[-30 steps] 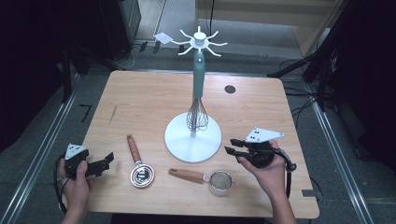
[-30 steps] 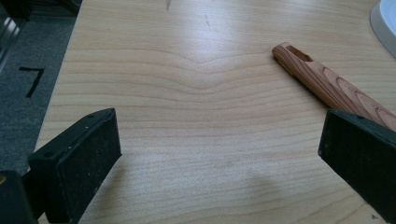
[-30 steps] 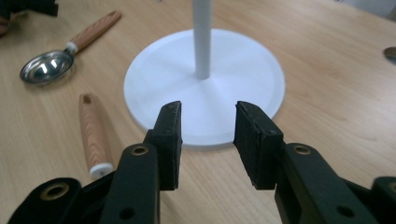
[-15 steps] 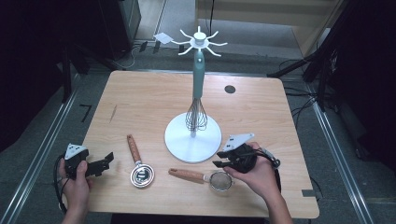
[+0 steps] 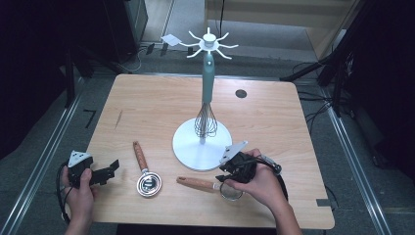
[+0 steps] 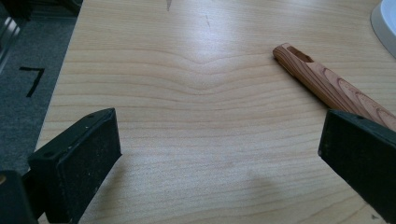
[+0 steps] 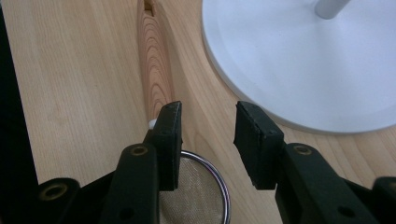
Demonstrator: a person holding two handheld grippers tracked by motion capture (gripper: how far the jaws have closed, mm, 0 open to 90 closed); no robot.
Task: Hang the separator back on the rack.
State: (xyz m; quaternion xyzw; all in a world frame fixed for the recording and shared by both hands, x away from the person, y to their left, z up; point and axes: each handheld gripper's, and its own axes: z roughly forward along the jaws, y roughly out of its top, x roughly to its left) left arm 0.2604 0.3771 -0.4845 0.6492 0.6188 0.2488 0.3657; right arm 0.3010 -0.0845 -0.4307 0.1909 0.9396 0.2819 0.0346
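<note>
A small mesh strainer (image 5: 232,192) with a wooden handle (image 5: 195,183) lies near the table's front edge, in front of the white stand's base (image 5: 188,147). My right gripper (image 5: 226,175) hovers low over the strainer. In the right gripper view its jaws (image 7: 208,133) stand partly apart over bare wood. The left jaw covers the spot where the handle (image 7: 155,70) meets the mesh bowl (image 7: 196,191), and nothing is pinched. My left gripper (image 5: 111,171) rests open at the front left, its jaws (image 6: 219,144) wide over empty tabletop.
A whisk (image 5: 205,122) hangs on the stand's teal pole. A second wooden-handled utensil (image 5: 140,155) with a round metal bowl (image 5: 149,185) lies left of the stand; its handle (image 6: 327,86) passes my left gripper's right jaw. A dark hole (image 5: 240,93) sits at the back.
My right hand has moved left and down from beside the stand's base to above the strainer's bowl. The left hand has stayed put.
</note>
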